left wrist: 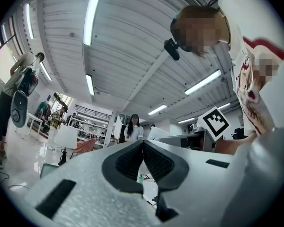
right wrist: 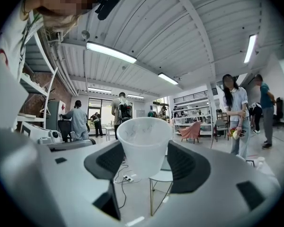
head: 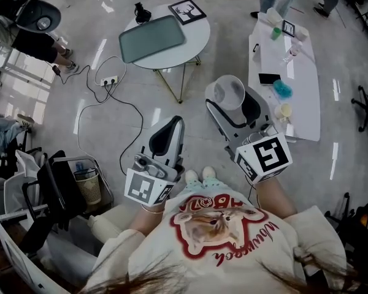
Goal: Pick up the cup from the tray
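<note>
cup (right wrist: pixel 144 145): translucent, centre-right in head view, clamped between right gripper (head: pixel 238 110) jaws | well apart from tray (head: pixel 151 38), upper centre on round table (head: pixel 199 37) | left gripper (left wrist: pixel 143 162): jaws together, empty | step: pickup looks complete | next: likely hold upright, steady grip

Thin, milky, translucent plastic in the cup (right wrist: pixel 145 143). Matt grey, finely grained plastic on the right hand-held gripper (right wrist: pixel 146 161); black ribbed, rubbery pads (right wrist: pixel 107 161). Smooth, dull grey-green tray (head: pixel 151 38), perhaps plastic. Glossy white desk (head: pixel 196 41) top on thin brass-coloured metal legs (head: pixel 183 81). Polished, reflective floor (head: pixel 233 35)
</note>
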`<action>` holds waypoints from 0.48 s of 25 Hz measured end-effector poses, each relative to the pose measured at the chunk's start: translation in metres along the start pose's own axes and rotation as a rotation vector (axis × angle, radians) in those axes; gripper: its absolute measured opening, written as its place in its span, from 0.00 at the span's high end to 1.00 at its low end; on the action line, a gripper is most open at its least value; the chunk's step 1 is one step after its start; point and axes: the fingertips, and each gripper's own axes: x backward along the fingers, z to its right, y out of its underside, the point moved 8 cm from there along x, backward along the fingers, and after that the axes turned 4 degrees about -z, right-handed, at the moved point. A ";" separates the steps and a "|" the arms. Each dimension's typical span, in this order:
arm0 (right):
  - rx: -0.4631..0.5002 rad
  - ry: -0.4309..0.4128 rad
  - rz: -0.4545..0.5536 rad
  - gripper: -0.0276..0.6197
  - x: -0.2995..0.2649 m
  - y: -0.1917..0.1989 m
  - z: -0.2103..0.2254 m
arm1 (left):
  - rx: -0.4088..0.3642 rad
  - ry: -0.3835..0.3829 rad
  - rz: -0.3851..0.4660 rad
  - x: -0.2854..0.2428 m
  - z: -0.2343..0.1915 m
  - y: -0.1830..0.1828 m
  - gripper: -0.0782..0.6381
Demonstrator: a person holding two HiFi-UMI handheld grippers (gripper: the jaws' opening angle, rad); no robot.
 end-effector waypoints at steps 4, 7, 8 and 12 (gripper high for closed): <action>0.015 0.007 -0.001 0.49 0.004 -0.002 -0.007 | 0.002 0.012 0.005 0.005 0.002 -0.002 0.87; 0.031 0.019 0.008 0.49 0.006 -0.004 -0.013 | -0.002 0.016 0.011 0.011 0.003 -0.004 0.87; 0.034 0.028 0.015 0.49 0.007 -0.005 -0.013 | -0.002 0.014 0.012 0.012 0.003 -0.005 0.87; 0.041 0.050 0.018 0.49 0.008 -0.004 -0.016 | 0.007 0.004 0.004 0.017 0.001 -0.002 0.87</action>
